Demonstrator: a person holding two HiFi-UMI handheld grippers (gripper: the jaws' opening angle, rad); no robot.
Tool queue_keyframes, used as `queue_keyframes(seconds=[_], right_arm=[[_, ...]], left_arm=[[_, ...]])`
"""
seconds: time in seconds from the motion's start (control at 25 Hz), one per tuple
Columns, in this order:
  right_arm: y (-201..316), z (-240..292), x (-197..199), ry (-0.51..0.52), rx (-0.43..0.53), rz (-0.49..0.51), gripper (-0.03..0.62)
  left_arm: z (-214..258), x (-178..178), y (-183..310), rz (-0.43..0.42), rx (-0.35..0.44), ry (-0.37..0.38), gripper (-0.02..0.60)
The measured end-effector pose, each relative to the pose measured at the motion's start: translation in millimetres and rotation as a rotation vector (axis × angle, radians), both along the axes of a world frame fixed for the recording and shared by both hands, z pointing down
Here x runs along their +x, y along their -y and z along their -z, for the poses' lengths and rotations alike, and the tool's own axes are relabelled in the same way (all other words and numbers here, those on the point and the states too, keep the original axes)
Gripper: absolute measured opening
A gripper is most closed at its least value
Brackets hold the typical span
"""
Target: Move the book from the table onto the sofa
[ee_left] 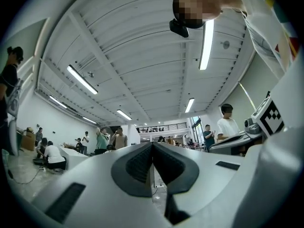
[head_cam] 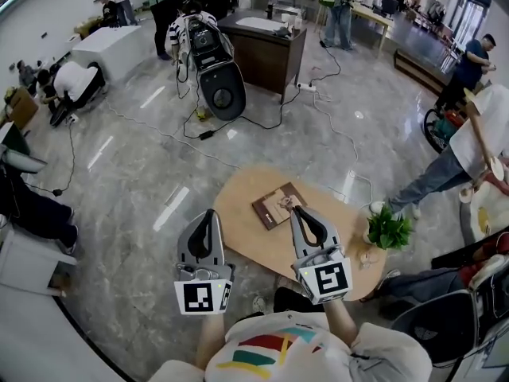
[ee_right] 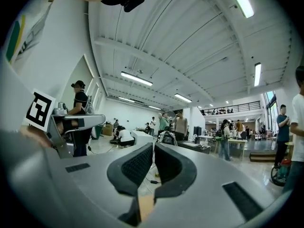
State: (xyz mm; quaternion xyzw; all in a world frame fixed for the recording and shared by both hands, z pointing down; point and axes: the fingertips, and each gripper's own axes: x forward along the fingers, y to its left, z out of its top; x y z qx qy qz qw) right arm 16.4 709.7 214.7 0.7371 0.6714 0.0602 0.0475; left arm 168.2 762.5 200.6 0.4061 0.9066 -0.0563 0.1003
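Note:
The brown book [head_cam: 277,204] lies flat on the round wooden table [head_cam: 250,237], towards its far side. In the head view my right gripper [head_cam: 297,211] hangs over the table with its tips just at the book's near right corner, jaws shut and empty. My left gripper [head_cam: 210,214] is held beside it over the table's left edge, also shut with nothing between the pads. Both gripper views look level across the hall: the left gripper [ee_left: 152,148] and the right gripper [ee_right: 154,150] show their ribbed pads closed together. The book is in neither gripper view.
A small potted plant [head_cam: 388,230] stands at the table's right edge. A person in jeans [head_cam: 444,172] leans in at the right. A dark seat [head_cam: 445,318] sits at the lower right. Black equipment [head_cam: 218,76], cables and a dark desk [head_cam: 262,51] lie beyond the table.

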Motion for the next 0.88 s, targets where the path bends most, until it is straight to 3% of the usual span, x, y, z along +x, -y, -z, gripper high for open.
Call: queue_keyframes(seconds=[0.2,0.32,0.48,0.88], right_arm=[[-36,-8,-5,-0.037,-0.021,0.063,0.015],[-59,-14,-26,-0.075,-0.025,0.068,0.015],[-89,-17,-67,-0.111,-0.054,0.057,0.015],[-148,-71,-184,-0.133,0.028,-0.026,0.015]], left_arm=[[-8,-18,-20,0.002,0.017,-0.006,0.008],[-11,-47,-39,-0.015,0.024,-0.016,0.008],[-8,-95,-73,-0.073,0.028,0.025,0.008],[-46,-224,-153,-0.162,0.032,-0.14,0.008]])
